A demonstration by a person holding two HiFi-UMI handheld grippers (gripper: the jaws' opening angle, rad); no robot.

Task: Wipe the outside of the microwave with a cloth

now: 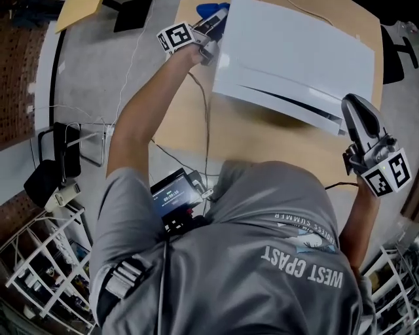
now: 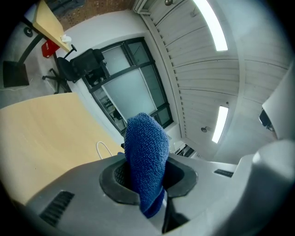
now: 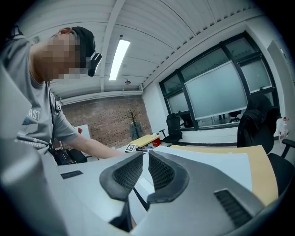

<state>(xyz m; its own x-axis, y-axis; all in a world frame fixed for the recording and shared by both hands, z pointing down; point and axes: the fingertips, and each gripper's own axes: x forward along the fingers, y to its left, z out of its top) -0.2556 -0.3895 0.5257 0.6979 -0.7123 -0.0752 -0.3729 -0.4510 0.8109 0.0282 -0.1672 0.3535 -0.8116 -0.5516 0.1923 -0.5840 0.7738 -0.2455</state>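
Observation:
A white microwave point(image 1: 294, 59) stands on the wooden table point(image 1: 262, 141), seen from above. My left gripper point(image 1: 213, 27) is at its far left corner, shut on a blue terry cloth point(image 1: 211, 10). In the left gripper view the cloth point(image 2: 146, 152) stands up folded between the pads of the left gripper point(image 2: 147, 177) and hangs a little below them. My right gripper point(image 1: 348, 105) rests by the microwave's near right corner. In the right gripper view its jaws point(image 3: 145, 173) are nearly together with nothing seen between them, above the microwave's white top point(image 3: 207, 161).
A thin cable point(image 1: 203, 111) runs across the table's left part toward the person. A recording device point(image 1: 173, 199) hangs at the person's chest. A black chair point(image 1: 62, 154) and a white wire rack point(image 1: 39, 262) stand on the floor at the left. Office chairs point(image 3: 256, 122) stand beyond the table.

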